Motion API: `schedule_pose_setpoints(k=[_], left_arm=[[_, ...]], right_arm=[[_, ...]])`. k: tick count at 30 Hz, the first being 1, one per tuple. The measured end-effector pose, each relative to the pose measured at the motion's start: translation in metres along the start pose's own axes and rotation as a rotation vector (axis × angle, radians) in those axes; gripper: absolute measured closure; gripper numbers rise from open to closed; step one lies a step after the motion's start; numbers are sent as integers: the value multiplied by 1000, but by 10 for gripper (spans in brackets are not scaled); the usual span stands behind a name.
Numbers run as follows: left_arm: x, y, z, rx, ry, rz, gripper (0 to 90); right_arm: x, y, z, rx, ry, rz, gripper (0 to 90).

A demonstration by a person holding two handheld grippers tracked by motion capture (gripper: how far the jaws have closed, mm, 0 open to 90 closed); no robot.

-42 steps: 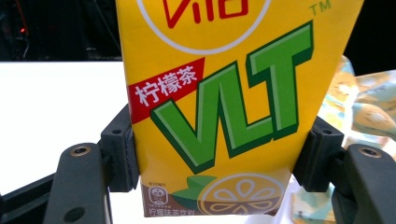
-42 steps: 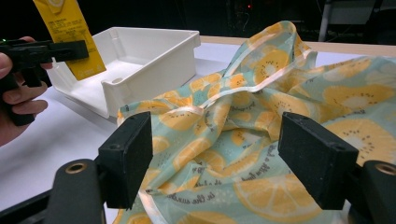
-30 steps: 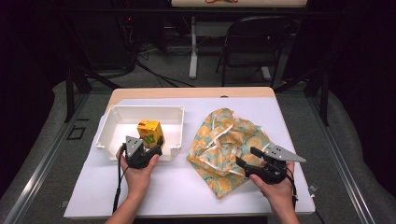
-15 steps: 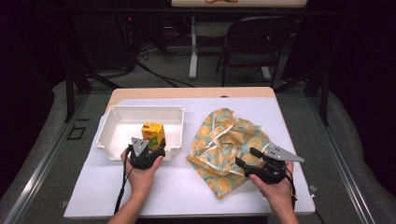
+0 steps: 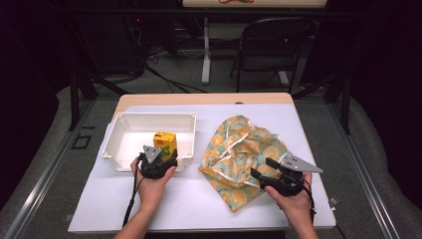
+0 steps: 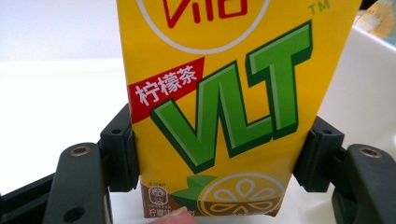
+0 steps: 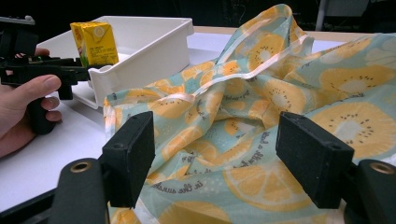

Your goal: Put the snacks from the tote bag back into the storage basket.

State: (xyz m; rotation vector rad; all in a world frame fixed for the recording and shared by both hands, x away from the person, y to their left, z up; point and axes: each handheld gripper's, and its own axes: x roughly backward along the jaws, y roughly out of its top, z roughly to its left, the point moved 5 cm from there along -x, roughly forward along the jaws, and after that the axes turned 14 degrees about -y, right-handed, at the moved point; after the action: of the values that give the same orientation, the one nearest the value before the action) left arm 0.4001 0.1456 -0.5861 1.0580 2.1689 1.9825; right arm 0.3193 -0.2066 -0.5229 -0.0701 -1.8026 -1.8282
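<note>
My left tool (image 5: 158, 158) is clamped on the yellow lemon tea carton (image 5: 164, 143), both pads against its sides; the carton stands upright inside the white bin (image 5: 121, 130) at its near wall. My right tool (image 5: 269, 172) has its jaws apart over the near edge of the fruit-print cloth bag (image 5: 244, 152), which lies crumpled on the tabletop (image 5: 199, 199) beside the bin.

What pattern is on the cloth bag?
Orange citrus slices on pale green cloth bag; clearest in the right gripper view.
</note>
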Motion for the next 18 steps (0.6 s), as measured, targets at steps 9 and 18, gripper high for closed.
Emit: schedule_pose_setpoints(k=[9,18], left_arm=[[-2,-2,-2,-21,15,62,314],[4,-6,-8,-13,36,81,310]], right_arm=[[-1,-1,-2,1,-8,7,285],[-2,-2,-3,2,-16,13,289]])
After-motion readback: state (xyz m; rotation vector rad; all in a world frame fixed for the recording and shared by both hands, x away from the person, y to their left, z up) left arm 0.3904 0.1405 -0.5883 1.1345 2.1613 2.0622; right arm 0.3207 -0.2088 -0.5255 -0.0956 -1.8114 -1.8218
